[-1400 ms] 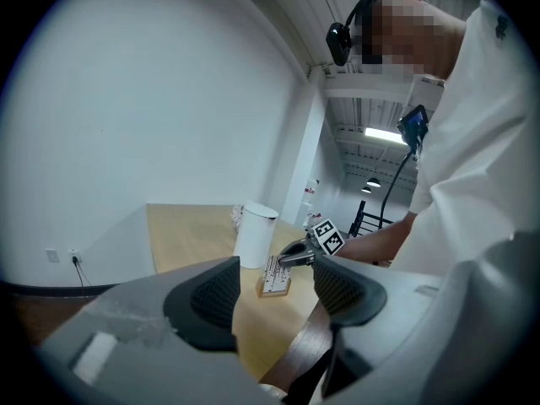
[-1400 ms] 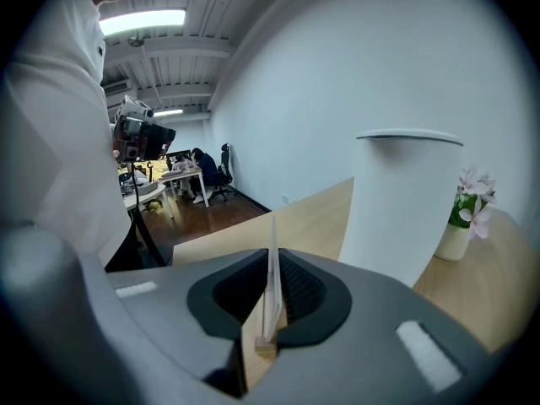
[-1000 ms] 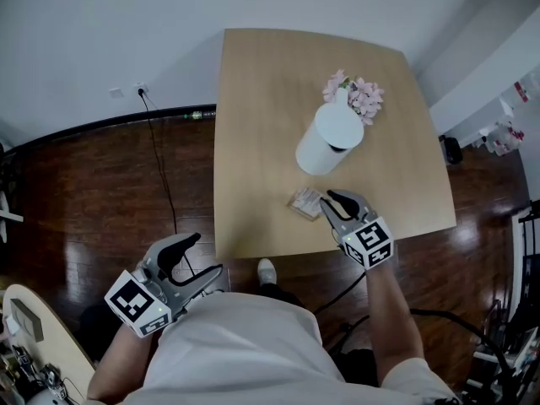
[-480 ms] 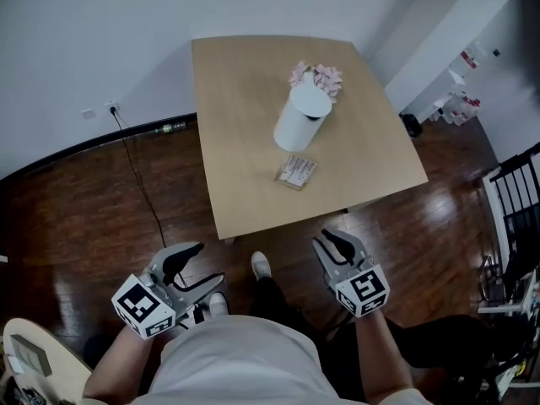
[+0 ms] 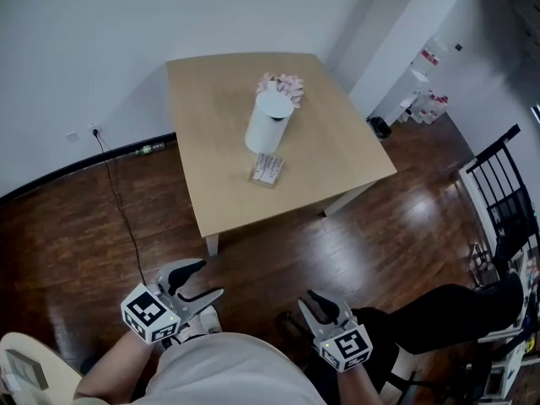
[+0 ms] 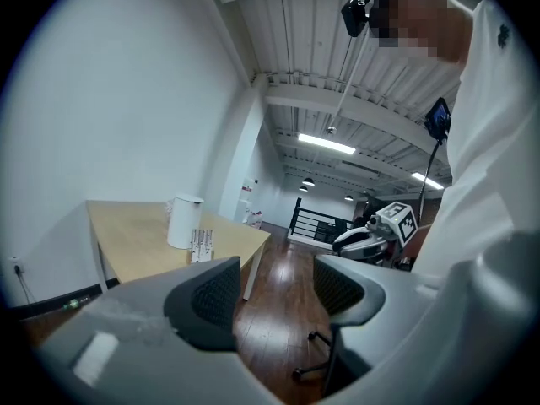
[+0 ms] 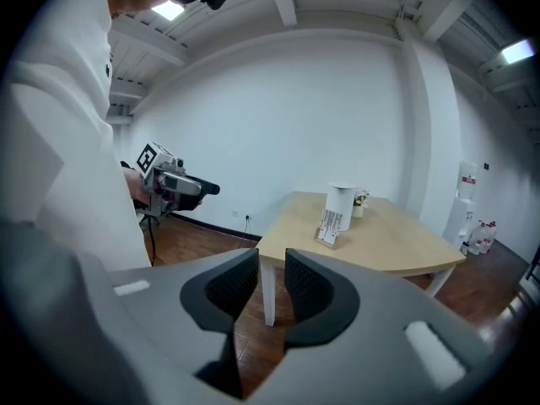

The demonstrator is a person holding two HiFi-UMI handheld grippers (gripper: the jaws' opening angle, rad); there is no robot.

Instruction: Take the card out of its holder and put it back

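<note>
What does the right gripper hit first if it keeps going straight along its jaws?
Likely the table at its near corner, or the white leg below it; bare wood floor lies before them. The right gripper is opening its jaws, with nothing between them. Depth is unclear.

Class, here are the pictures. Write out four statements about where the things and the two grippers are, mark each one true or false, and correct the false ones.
1. The card stands in its holder on the table. True.
2. The right gripper is holding the card. False: nothing is between its jaws, which are opening, and it is well away from the table.
3. The white cylinder stands between the holder and the flowers. True.
4. The left gripper rests on the table. False: it is held over the wooden floor, clear of the table, with its jaws apart and empty.
</note>
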